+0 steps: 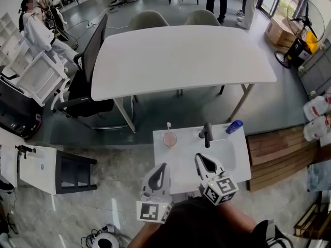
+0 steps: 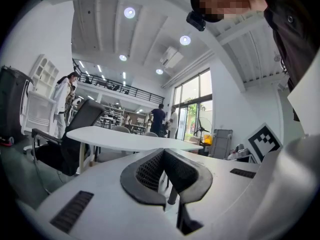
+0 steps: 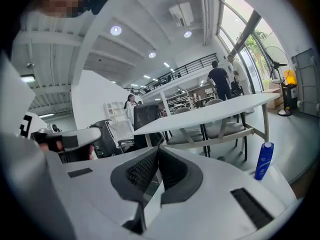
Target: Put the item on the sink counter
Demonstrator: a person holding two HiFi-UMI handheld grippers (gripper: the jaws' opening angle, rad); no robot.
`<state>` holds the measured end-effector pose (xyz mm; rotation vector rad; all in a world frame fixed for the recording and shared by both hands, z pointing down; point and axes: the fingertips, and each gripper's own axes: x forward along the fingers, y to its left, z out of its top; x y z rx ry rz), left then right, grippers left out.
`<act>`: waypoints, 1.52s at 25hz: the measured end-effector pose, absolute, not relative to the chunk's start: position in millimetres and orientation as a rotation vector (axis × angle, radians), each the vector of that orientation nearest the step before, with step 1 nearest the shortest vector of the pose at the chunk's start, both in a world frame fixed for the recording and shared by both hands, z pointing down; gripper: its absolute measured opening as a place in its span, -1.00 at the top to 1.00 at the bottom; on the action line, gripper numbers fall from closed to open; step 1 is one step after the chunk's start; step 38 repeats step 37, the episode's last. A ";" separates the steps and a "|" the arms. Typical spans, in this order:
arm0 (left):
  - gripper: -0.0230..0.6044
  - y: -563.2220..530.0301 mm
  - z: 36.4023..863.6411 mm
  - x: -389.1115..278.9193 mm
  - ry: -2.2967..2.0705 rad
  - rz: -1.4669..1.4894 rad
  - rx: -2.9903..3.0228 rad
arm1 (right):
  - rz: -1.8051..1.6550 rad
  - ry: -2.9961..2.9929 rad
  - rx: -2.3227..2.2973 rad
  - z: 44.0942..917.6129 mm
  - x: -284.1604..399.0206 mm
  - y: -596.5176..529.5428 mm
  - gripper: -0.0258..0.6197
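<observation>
- At the far left a person in a white coat is beside a white rack.
- A black office chair stands at the left end of a large white table. Two pale chairs are tucked in on its far side.
- Lower left, a small white cabinet stands well apart from the sink worktop.
- The sink worktop is white, with the basin in its right half. A dark faucet rises at the basin's back rim.
- A pink cup holding a toothbrush stands upright near the back left corner, to the left of the faucet.
- The left hand-held gripper hangs over the front left part of the sink worktop. In its own view its jaws meet at the tips, with nothing between them.
- The right hand-held gripper is over the front of the basin, just beside the left one. Its jaws are pressed together too and hold nothing.
- The blue bottle stands on the back right corner of the sink worktop, to the right of the faucet. It is apart from both hand-held grippers, and the right gripper view shows it upright.
- A wooden slatted platform lies just beside the sink worktop's right edge.
- At the far right are white jugs, with a standing fan farther back.
</observation>
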<state>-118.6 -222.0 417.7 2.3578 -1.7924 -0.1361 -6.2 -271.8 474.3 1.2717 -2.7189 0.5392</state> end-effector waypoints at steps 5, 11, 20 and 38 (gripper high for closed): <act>0.88 -217.2 417.0 -114.5 -1.802 -0.137 2.365 | 0.522 -2.752 1.247 464.5 -5.0 -263.0 0.89; 0.88 -215.0 414.1 -110.3 -1.799 -0.145 2.368 | 0.498 -2.746 1.266 461.4 1.2 -261.8 0.89; 0.88 -216.1 415.1 -114.7 -1.801 -0.154 2.366 | 0.471 -2.746 1.283 455.8 0.0 -262.1 0.89; 0.88 -208.2 422.3 -121.5 -1.800 -0.102 2.399 | 0.471 -2.765 1.273 452.2 -6.7 -256.1 0.89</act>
